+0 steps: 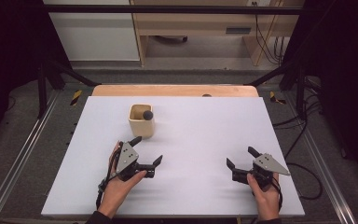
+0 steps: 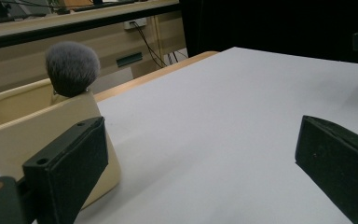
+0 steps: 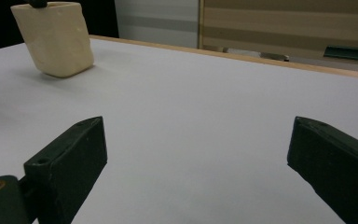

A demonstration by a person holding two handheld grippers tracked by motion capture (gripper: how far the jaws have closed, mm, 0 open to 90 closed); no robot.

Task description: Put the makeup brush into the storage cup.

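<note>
From above, my left gripper sits just in front of the cream cup, jaws apart and empty, with a dark brush standing in the cup, while my right gripper rests well off to the other side, jaws likewise apart. In my left gripper view the cup stands just beyond one jaw, and the brush rises over its rim. In my right gripper view the cup stands far off on the white table, nothing between my open jaws.

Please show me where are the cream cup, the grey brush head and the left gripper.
cream cup (image 1: 141, 127), high view, on its front wall.
grey brush head (image 2: 72, 68), left gripper view, on the middle of the bristles.
left gripper (image 1: 146, 149), high view, midway between its two open jaw tips.
</note>
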